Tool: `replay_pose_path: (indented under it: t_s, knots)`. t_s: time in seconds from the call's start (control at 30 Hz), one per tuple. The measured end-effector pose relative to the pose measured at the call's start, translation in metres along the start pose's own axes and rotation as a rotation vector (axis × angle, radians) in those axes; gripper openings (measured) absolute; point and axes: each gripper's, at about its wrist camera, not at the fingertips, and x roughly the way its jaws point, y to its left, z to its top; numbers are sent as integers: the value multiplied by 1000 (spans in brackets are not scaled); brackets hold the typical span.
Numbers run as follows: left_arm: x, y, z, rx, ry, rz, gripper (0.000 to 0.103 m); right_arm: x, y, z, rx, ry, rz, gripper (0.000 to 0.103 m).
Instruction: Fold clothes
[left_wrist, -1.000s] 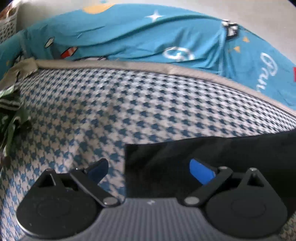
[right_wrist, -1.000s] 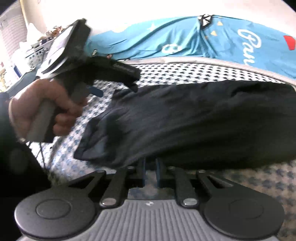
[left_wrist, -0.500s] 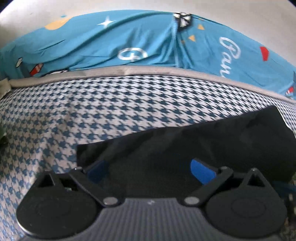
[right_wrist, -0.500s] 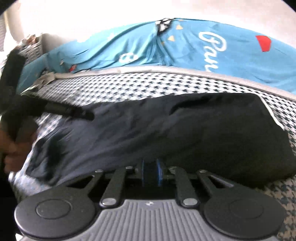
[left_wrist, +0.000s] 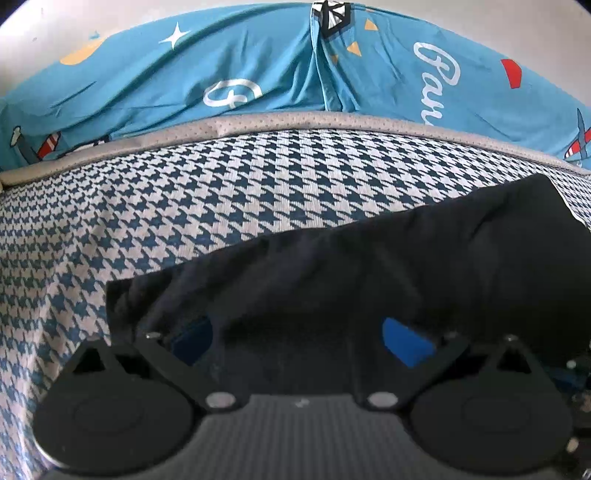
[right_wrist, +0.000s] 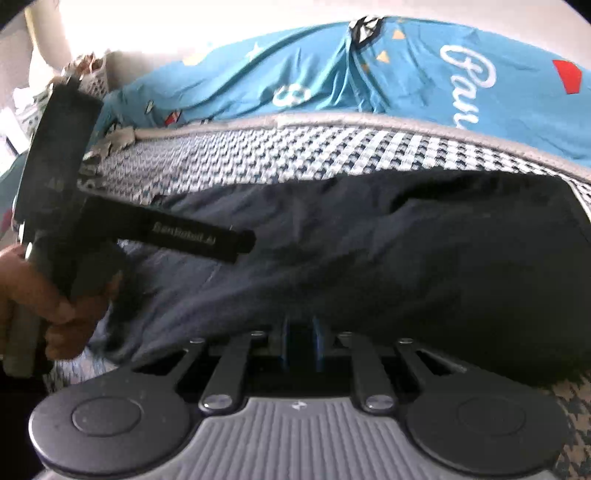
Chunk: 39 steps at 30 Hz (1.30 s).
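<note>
Left wrist view: left gripper (left_wrist: 299, 341) jaws spread wide over the dark garment (left_wrist: 369, 280), gripping nothing.
Right wrist view: right gripper (right_wrist: 301, 345) pinches the garment's near edge.
Beneath: houndstooth cover (left_wrist: 184, 206).
In the way: a hand (right_wrist: 44, 295) — gripper body crossing the cloth.
Beyond: blue printed sheet (left_wrist: 258, 62) — farthest back.

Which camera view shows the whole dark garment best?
The right wrist view: the dark garment spreads across the houndstooth cover, both ends visible. The left wrist view shows only part, cut off at the right.
</note>
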Motion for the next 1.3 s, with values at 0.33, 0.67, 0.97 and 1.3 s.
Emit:
replay_pose_path:
  t_s: [0.33,0.67,0.97,1.3]
  knots:
    - [2,27,-7,-46,-17,50,103,-15,-1,-17,-133,43,7,16]
    - [-7,34,-13,-60,-27,90,103,-26,-7,-17,-97,29,43,16]
    - [-8,32,-16,-71,-25,101,103,-19,20,-4,-108,-51,134,16]
    - [-10,49,-16,-168,7,130,103,-9,26,-10,-170,70,170,18]
